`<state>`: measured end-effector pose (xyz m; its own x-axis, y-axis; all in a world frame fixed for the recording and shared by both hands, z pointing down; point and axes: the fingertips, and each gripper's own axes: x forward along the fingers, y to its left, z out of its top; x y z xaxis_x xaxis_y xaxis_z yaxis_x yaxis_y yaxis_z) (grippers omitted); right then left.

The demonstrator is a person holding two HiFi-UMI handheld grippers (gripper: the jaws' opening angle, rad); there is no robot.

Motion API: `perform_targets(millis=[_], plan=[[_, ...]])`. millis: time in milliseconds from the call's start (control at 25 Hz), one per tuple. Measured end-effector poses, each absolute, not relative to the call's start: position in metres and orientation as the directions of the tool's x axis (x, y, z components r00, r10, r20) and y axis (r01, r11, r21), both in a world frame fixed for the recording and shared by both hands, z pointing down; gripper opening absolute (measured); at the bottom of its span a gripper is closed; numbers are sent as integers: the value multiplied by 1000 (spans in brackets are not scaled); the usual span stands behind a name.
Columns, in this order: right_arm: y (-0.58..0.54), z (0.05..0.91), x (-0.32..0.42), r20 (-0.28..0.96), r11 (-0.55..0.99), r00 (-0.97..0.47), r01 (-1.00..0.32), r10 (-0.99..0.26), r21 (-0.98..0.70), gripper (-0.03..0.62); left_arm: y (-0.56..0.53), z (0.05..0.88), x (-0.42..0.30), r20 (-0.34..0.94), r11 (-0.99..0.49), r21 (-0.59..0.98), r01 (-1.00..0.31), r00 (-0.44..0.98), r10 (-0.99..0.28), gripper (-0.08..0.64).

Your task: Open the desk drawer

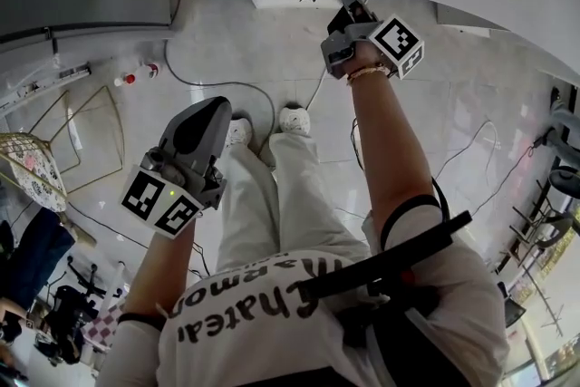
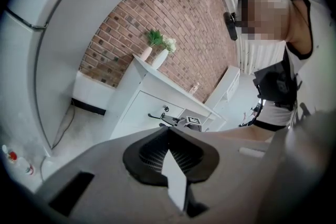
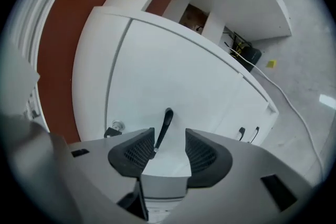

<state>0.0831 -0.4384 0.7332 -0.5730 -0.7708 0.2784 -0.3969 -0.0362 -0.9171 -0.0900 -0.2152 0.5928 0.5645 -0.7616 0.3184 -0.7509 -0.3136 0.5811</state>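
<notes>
Drawer [image 3: 178,76]: shut, in the front of the counter [image 3: 92,76].
Handle [image 3: 165,123]: black bar, not pinched.
Right gripper [image 3: 169,136]: spread wide and empty, handle just ahead between its jaws.
Left gripper [image 2: 169,131]: clenched on nothing.
Risk: handle sits off-centre, so a squeeze may slip off.

You get bright, even light with soft shadows; both gripper views bend and darken toward their edges, and the right tool [image 3: 170,136] looks slightly soft.
</notes>
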Motion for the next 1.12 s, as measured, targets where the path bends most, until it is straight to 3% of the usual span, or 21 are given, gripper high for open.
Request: perform_targets(millis=[80, 240, 440, 1120], plan=[[-445, 738, 81, 253, -76, -558, -319, -790, -945, 167, -212, 595, -94, 323, -305, 576, -758, 554, -767, 15], [-448, 736, 73, 182, -91, -545, -190, -819, -978, 80, -202, 594, -99, 327, -292, 571, -767, 539, -777, 15], [-445, 732, 72, 133, -115, -520, -67, -844, -991, 35, -196, 593, -96, 316, -287, 587, -757, 541, -780, 15], [-418, 733, 80, 226, -214, -437, -77, -871, -974, 25, -189, 580, -100, 280, -363, 561, -743, 584, -762, 15]])
